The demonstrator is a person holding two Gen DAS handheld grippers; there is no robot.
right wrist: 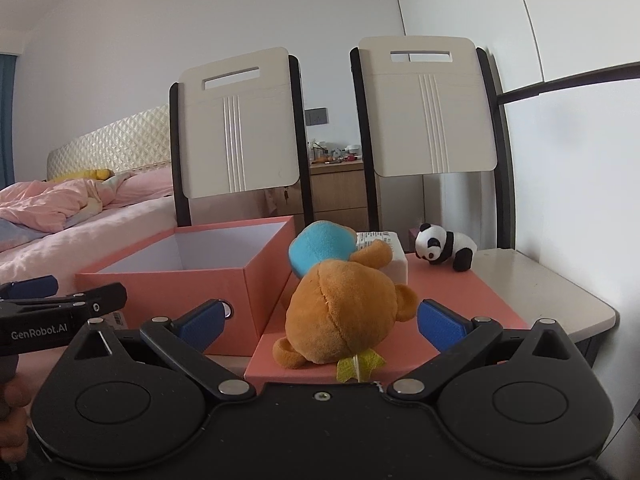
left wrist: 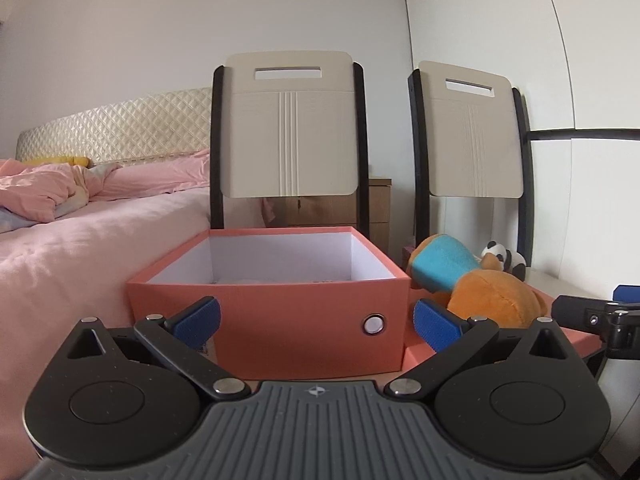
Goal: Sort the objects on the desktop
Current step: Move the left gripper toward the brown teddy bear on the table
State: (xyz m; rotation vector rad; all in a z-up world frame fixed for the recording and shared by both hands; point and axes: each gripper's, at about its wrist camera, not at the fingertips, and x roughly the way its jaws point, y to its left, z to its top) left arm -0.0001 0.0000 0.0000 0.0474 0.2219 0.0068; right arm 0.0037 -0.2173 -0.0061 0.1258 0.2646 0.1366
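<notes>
Open pink box (right wrist: 180, 276) sits at the surface's left edge, mouth up to take things. The orange plush bear (right wrist: 340, 316), panda (right wrist: 444, 246) and white packet (right wrist: 390, 256) lie on the pink lid (right wrist: 472, 300) beside it. Left hand-held gripper (left wrist: 316, 320) faces the box, right hand-held gripper (right wrist: 320, 322) straddles the bear, both spread wide, holding nothing.

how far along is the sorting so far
Barely begun, it seems. The pink box shows only white walls; its floor is hidden. Both grippers, left and right, are open, holding nothing. The brown plush bear, panda and white packet remain on the lid.
</notes>
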